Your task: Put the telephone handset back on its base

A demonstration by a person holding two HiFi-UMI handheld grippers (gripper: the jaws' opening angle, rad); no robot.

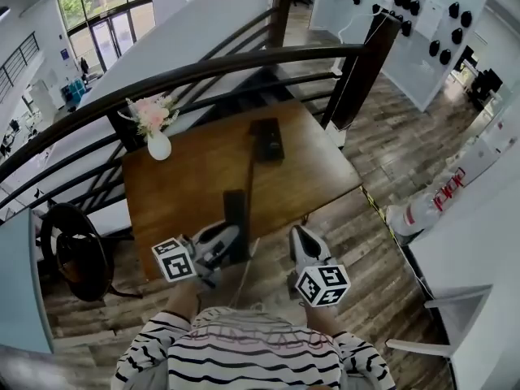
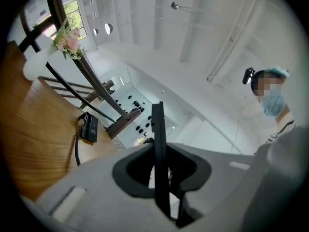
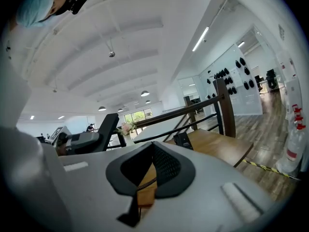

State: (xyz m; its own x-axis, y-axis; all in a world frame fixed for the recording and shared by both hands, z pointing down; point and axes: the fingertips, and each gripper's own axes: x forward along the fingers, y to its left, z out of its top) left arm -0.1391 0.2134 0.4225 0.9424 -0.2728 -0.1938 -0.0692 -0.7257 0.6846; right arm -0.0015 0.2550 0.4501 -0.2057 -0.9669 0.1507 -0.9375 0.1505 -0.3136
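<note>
One telephone handset (image 1: pixel 236 210) is clamped in the left gripper (image 1: pixel 232 246). The right gripper (image 1: pixel 301 238) has its jaws together, empty. One base (image 1: pixel 266 139) lies well ahead and one flower vase (image 1: pixel 158 143) ahead-left, both on the wooden table (image 1: pixel 195 185). Beyond are a plank floor (image 1: pixel 390 145) and a railing (image 1: pixel 203 71).

This looks like a big open commercial hall, perhaps an office or showroom mezzanine. A dark railing (image 1: pixel 203 67) sweeps from 9 to 1 o'clock above a lower level. There are glass entrance doors (image 1: pixel 106 35) at 11 o'clock and a white wall (image 1: pixel 422 63) studded with black fittings at 1 o'clock. Plank flooring (image 1: pixel 390 145) lies at 3 o'clock, and a wooden table (image 1: pixel 195 193) with a flower vase (image 1: pixel 159 146) stands at centre.
</note>
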